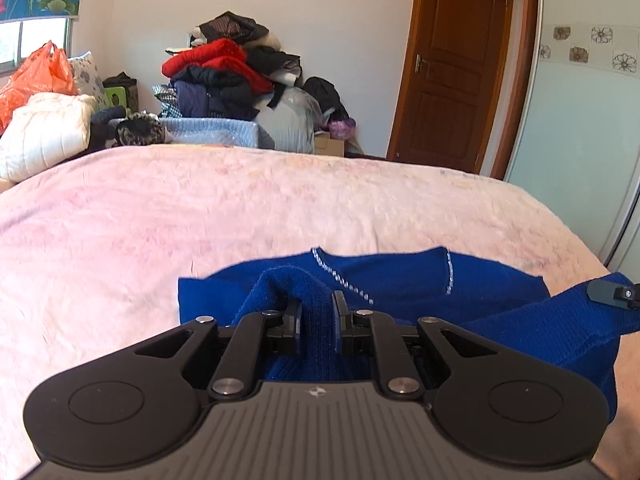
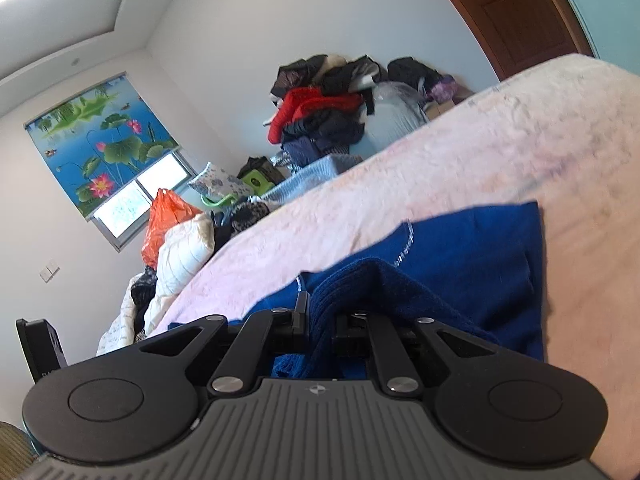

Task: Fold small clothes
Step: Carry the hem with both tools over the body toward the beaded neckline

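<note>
At the far left of the left wrist view, an orange plastic bag (image 1: 38,74) and a white quilted pillow (image 1: 44,134) sit at the edge of the bed (image 1: 120,216), which is covered by a pink blanket. Behind it, a pile of clothes (image 1: 228,68) with a red garment on top leans against the wall, and a brown wooden door (image 1: 452,64) stands further right. A blue sweater (image 1: 400,280) with a line of silver trim lies on the near part of the bed. The left gripper (image 1: 317,312) has its jaws pinching a raised fold of the sweater. To the right, the right gripper (image 2: 322,312) has its jaws pinching another bunched fold of the same sweater.
</note>
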`<state>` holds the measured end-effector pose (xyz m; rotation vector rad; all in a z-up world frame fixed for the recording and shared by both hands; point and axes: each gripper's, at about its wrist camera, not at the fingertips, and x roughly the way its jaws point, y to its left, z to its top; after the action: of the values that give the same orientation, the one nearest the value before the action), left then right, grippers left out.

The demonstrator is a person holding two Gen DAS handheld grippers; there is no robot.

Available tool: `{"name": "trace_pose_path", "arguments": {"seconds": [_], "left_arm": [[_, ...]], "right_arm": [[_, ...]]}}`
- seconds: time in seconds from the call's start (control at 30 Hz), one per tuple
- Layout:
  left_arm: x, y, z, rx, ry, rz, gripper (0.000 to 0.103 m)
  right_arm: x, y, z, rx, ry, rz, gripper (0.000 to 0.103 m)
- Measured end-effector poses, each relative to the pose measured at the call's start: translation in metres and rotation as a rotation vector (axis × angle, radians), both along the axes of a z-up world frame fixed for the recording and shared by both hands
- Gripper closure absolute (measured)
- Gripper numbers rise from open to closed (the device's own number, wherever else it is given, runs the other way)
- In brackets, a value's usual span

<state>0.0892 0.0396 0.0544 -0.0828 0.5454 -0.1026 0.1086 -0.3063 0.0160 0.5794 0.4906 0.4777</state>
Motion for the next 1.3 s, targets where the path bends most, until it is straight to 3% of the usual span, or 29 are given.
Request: {"name": "trace_pose_path", "arguments": {"seconds": [0.2, 0.37, 0.6, 0.8, 0.9, 1.0, 1.17, 1.2, 1.27, 1.3], "left_arm": [[0.028, 0.003, 0.011, 0.013, -0.018, 0.021, 0.089], [0.063, 0.001, 0.006, 0.014, 0.018, 0.019, 0.089], [0.104, -0.008, -0.019, 0.037, 0.091, 0.018, 0.089], [0.131, -0.002, -0.036, -0.013, 0.191, 0.019, 0.088], [0.14, 0.009, -0.04, -0.083, 0.252, 0.008, 0.085], [0.149, 0.028, -0.044, -0.206, 0.315, 0.009, 0.079], [0.159, 0.052, -0.049, -0.385, 0.392, 0.026, 0.077], [0.161, 0.057, -0.05, -0.429, 0.407, 0.024, 0.072], [0.164, 0.07, -0.053, -0.555, 0.434, 0.018, 0.055], [0.164, 0.077, -0.054, -0.628, 0.44, 0.022, 0.04]], "right_arm": [[0.027, 0.001, 0.009, 0.017, -0.031, -0.025, 0.09], [0.058, -0.003, 0.005, 0.02, -0.022, -0.067, 0.09], [0.105, -0.01, -0.02, 0.043, 0.059, -0.102, 0.09], [0.131, -0.012, -0.052, 0.062, 0.142, -0.133, 0.09], [0.141, -0.018, -0.069, 0.109, 0.191, -0.141, 0.087], [0.147, -0.022, -0.081, 0.135, 0.229, -0.149, 0.086], [0.153, -0.029, -0.094, 0.208, 0.273, -0.155, 0.074], [0.155, -0.03, -0.095, 0.211, 0.275, -0.15, 0.072], [0.158, -0.027, -0.094, 0.202, 0.274, -0.146, 0.059], [0.16, -0.026, -0.094, 0.2, 0.272, -0.141, 0.057]]}}
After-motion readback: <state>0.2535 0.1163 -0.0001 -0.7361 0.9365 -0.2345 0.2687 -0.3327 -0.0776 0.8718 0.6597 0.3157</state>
